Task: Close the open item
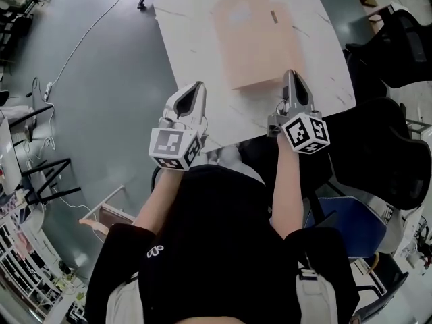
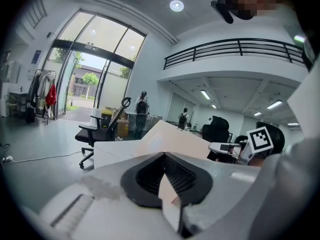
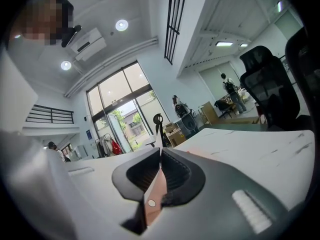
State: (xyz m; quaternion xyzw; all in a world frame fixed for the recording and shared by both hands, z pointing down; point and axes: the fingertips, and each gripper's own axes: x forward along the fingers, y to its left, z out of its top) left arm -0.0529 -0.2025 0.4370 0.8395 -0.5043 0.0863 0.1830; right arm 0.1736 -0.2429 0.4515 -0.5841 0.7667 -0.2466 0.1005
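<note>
Head view, pinkish box flat on white marble table, upper middle of frame, left gripper lower left of box, apart, right gripper just beside box's lower right corner, left gripper view, jaws clenched, nothing held, box beyond tips, right gripper view, jaws clenched, empty, table at right.

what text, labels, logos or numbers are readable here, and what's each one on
No words or numbers are legible in any view.
Left marker cube and right marker cube: square black-and-white patterns, not text.
Black sleeve: small white logo, no readable letters.
Cardboard box: pale patch on top, blurred.
Blue sign by the glass doors: too small to read.
</note>
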